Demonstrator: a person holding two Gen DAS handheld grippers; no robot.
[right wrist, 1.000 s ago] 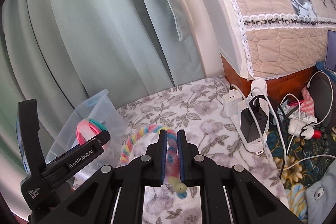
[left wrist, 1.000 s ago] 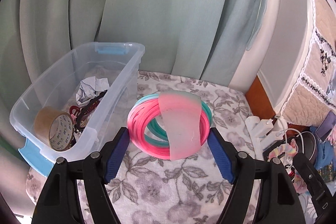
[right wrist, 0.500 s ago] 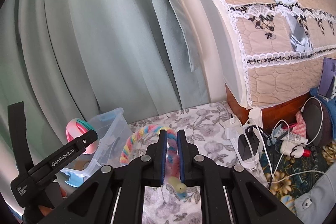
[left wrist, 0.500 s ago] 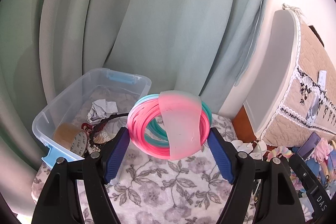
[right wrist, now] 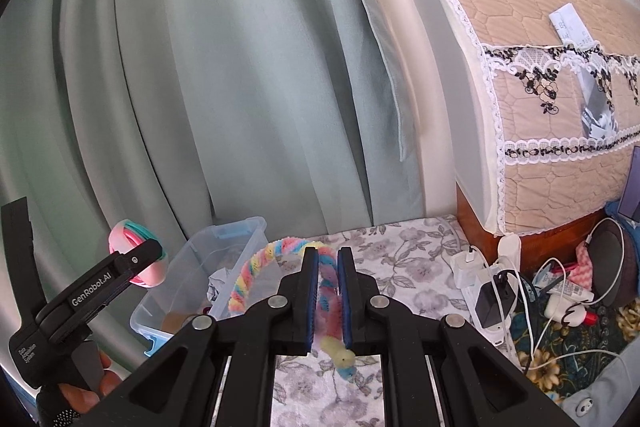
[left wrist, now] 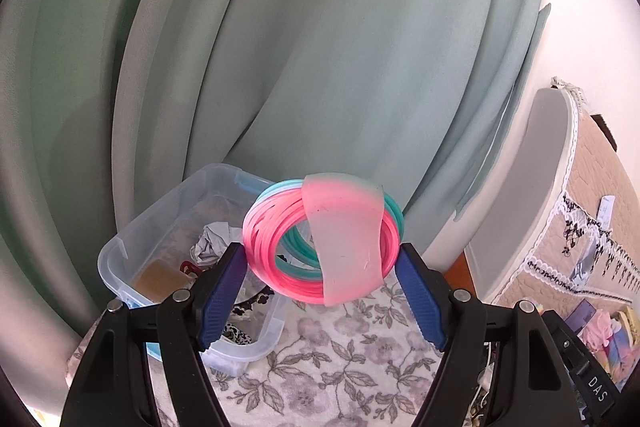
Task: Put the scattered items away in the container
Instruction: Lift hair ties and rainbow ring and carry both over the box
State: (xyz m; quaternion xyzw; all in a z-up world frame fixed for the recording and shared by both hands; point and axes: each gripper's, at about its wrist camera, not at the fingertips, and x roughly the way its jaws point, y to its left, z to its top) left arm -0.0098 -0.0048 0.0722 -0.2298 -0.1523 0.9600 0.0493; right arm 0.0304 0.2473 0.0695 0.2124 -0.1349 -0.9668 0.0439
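Note:
My left gripper is shut on a bundle of pink and teal rings wrapped in a frosted band, held in the air just right of and above the clear plastic bin. The bin holds a brown tape roll, crumpled paper and small dark items. My right gripper is shut on a rainbow fuzzy hoop, lifted over the floral cloth. In the right wrist view the bin lies to the left, with the left gripper and its ring bundle beside it.
Pale green curtains hang behind the bin. A floral cloth covers the surface. To the right lie a power strip with chargers, loose cables and a quilt-covered appliance. A person's hand holds the left gripper.
Both grippers have risen with their loads still held. The bin now sits lower and farther off in both views, and more curtain shows.

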